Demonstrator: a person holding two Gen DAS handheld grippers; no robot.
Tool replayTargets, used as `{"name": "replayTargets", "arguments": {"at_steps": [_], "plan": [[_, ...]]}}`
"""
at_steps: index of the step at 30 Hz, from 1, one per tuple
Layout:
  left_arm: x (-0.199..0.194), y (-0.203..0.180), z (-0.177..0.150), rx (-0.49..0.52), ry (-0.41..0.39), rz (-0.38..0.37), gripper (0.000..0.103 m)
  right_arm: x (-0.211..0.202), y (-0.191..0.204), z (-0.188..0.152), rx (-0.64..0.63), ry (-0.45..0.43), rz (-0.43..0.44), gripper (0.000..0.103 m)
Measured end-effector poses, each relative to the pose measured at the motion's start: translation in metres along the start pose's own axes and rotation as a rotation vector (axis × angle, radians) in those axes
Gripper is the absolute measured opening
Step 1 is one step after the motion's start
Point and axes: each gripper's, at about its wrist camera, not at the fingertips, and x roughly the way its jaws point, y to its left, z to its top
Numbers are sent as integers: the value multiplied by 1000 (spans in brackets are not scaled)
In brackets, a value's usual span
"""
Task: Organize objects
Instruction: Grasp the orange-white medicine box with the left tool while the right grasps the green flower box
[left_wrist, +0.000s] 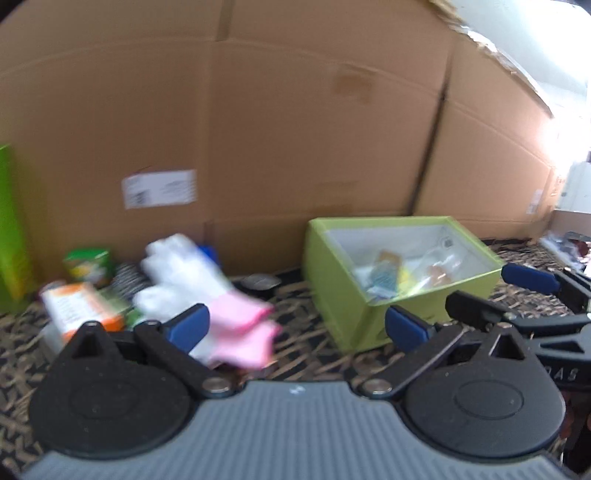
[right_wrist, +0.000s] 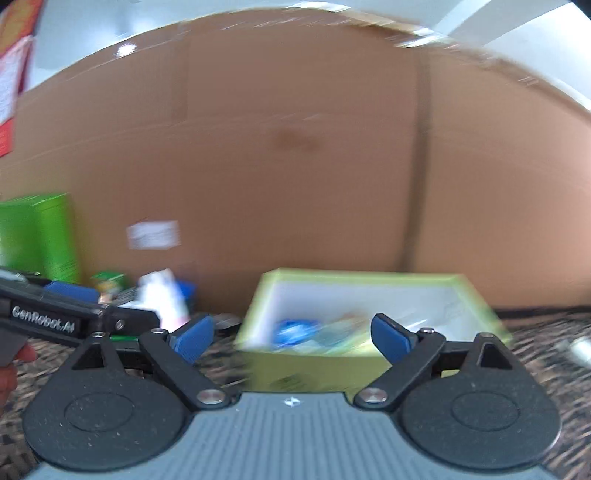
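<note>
My left gripper stands open and empty above a patterned mat. Just beyond its left finger lies a pile of white and pink socks. Beside them are an orange packet, a green can and a striped item. A lime-green open box to the right holds several small packets. My right gripper is open and empty in front of that box, where a blurred blue item lies among the contents. One blue pad of the right gripper shows at the left wrist view's right edge.
A tall cardboard wall closes off the back. A tall green carton stands at the far left. A small dark flat object lies between socks and box. A hand holds the left gripper's handle. Clutter sits at far right.
</note>
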Motion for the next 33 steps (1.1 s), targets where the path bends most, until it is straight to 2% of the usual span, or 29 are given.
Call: {"name": "replayTargets", "arguments": {"at_steps": [3,6,11,15,18,24,27,28,31,33], "plan": [[-15,41,-20,-51,28,64,103,12,38,-21,26,73,110,95],[-28,85,-36,-111,63,130,103,24,78,-40,43,142,172,95],[-31,143,-41,-187,50,216,103,49,137,-47,-24,195,189,90],[-17,170,-25,-194,44,248,103,76,177,-37,-78,199,187,82],[0,183,-12,-211,50,274,103,105,201,-29,-128,209,156,80],[45,199,1,-231,98,259,103,162,221,-25,-137,264,34,79],[68,203,6,-240,131,249,103,180,225,-27,-133,277,17,79],[76,203,8,-236,140,257,103,184,225,-28,-140,278,1,70],[99,206,8,-205,187,288,103,180,217,-31,-129,277,12,67],[111,212,3,-211,219,282,103,168,211,-33,-132,286,46,67]]}}
